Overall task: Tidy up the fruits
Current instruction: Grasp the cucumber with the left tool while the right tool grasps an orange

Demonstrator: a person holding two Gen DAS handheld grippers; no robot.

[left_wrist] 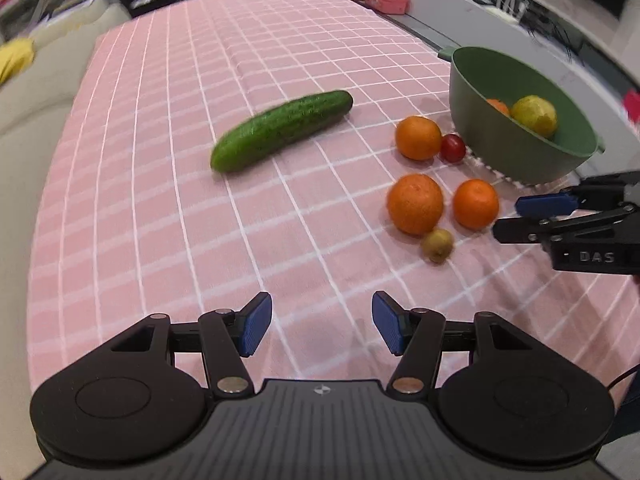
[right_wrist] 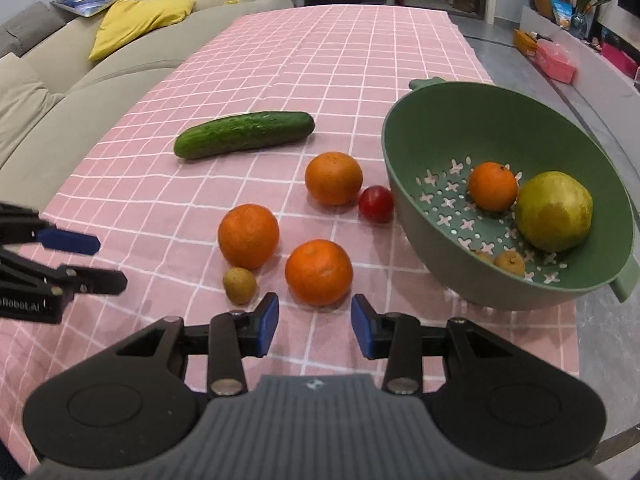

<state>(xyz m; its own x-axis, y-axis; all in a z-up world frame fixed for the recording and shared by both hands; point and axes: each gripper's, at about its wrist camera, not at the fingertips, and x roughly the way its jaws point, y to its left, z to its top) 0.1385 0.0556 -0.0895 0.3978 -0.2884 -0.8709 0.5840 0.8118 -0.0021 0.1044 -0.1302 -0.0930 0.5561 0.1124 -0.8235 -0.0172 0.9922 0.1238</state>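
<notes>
Both tongs apart, empty. Right gripper hovers just short of the nearest orange, which lies beside the green colander. Left gripper hangs farther off. Risk: pads glance off the round orange, rolling it into the small brown fruit.

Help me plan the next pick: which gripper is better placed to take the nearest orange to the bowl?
Right. The right gripper is open just before the orange, with the bowl on its side. The left gripper is open over bare cloth, farther off.
</notes>
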